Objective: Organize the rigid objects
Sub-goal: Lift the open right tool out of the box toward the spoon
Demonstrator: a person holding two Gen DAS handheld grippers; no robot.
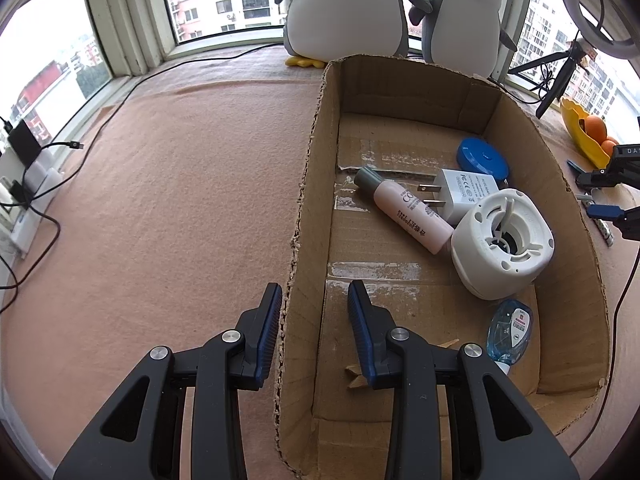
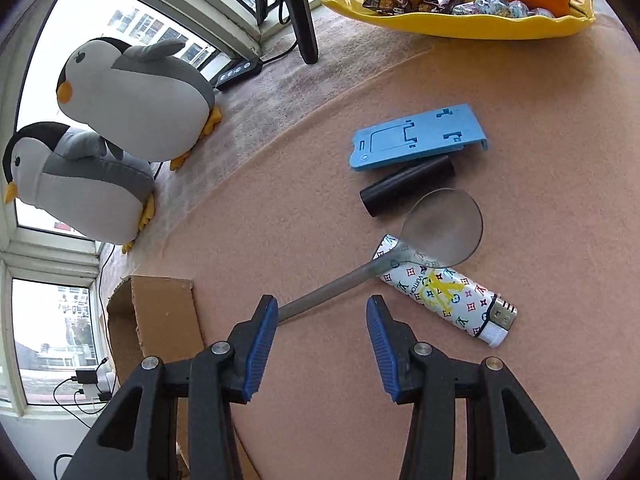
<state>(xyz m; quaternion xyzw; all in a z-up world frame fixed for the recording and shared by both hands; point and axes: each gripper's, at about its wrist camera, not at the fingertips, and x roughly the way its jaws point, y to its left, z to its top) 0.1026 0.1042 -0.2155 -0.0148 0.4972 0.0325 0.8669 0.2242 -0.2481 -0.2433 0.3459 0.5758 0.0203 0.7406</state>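
Nearest, in the right wrist view, the right gripper (image 2: 322, 308) hung released over the pink cloth, its blue pads apart and pressing on nothing. The tip of the spoon's handle lay just beside the pad at nine o'clock. The spoon (image 2: 436, 228) ran from there toward two o'clock, its neck resting across the patterned lighter (image 2: 448, 296) and its bowl beyond it, close to the black cylinder (image 2: 408, 188).

It looked like thin metal: light, stiff and likely slick. The raised stretch of handle between the tip and the lighter seemed the best place to pinch, across its narrow width, since there the pads could get beneath it. A lift from there might nudge the lighter, which looked light and smooth enough to skid.

Farther, at one o'clock, the blue phone stand (image 2: 416, 136) leaned partly on the cylinder. The yellow dish (image 2: 460, 24) of fruit and sweets sat at the far edge.

In the left wrist view, the left gripper (image 1: 315, 292) was drawn in astride the near wall of the cardboard box (image 1: 400, 80), apparently steadying it. Whether both pads truly bit the card was not clear. Inside, toward two o'clock, lay a white round device (image 1: 504, 240), a pink bottle (image 1: 404, 212) and a charger (image 1: 464, 192).
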